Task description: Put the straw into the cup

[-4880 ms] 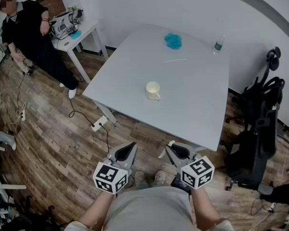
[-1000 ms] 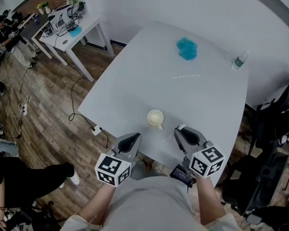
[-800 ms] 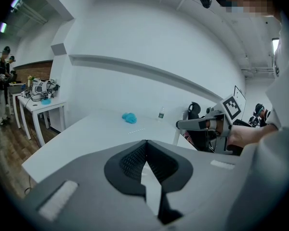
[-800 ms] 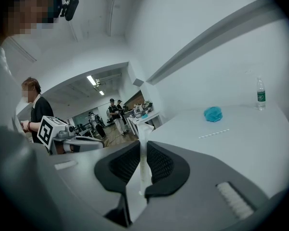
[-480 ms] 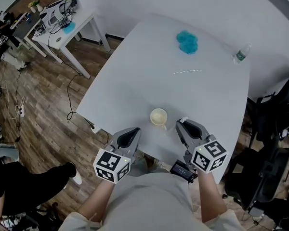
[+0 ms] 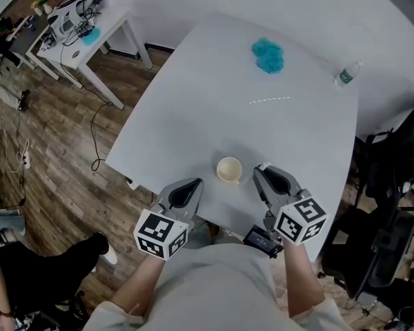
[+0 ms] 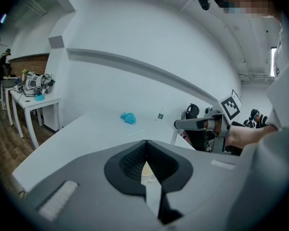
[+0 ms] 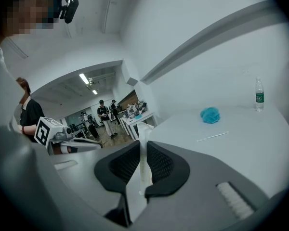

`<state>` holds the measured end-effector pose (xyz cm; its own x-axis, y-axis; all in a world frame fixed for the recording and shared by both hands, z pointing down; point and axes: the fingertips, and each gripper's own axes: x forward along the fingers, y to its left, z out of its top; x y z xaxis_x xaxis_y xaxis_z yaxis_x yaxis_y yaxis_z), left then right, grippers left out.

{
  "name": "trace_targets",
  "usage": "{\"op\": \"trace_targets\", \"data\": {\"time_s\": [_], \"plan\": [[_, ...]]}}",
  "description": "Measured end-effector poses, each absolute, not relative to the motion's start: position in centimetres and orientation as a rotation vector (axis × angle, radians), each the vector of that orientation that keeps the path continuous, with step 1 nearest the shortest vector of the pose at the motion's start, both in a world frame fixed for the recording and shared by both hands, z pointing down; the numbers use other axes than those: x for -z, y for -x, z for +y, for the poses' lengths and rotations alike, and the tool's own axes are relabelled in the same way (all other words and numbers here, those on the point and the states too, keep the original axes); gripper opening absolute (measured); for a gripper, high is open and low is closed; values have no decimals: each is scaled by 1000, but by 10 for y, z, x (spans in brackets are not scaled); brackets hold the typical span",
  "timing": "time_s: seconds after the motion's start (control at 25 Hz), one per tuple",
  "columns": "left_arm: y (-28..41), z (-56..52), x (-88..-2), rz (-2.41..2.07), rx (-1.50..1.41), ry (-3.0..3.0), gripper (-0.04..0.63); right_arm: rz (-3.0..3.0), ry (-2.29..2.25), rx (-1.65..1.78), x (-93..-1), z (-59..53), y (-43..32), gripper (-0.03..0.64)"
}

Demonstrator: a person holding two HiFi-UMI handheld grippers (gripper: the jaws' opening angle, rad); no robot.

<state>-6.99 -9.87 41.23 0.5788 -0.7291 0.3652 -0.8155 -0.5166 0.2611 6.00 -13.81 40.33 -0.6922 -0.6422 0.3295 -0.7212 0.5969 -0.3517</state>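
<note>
Left gripper (image 6: 193,184) closed, empty; right gripper (image 6: 262,170) slightly parted, empty (cup (image 6: 228,169) between them); straw (image 6: 269,101) lies well beyond.

No text, brand or number can be read anywhere. The water bottle (image 6: 346,74) at the far right edge of the white table (image 6: 193,109) wears a green label, but its print is too small to make out. The cubes on the near left gripper (image 6: 192,183) and the near right gripper (image 6: 263,169) bear only black-and-white square patterns, with no letters or digits among them.
</note>
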Motion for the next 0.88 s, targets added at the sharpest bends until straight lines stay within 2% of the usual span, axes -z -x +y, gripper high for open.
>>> {"op": "trace_targets", "data": {"time_s": [0.88], "plan": [[76, -140, -439, -1184, -337, -2367, 18, -2591, -1130, -798, -449, -188, -41, 49]]}}
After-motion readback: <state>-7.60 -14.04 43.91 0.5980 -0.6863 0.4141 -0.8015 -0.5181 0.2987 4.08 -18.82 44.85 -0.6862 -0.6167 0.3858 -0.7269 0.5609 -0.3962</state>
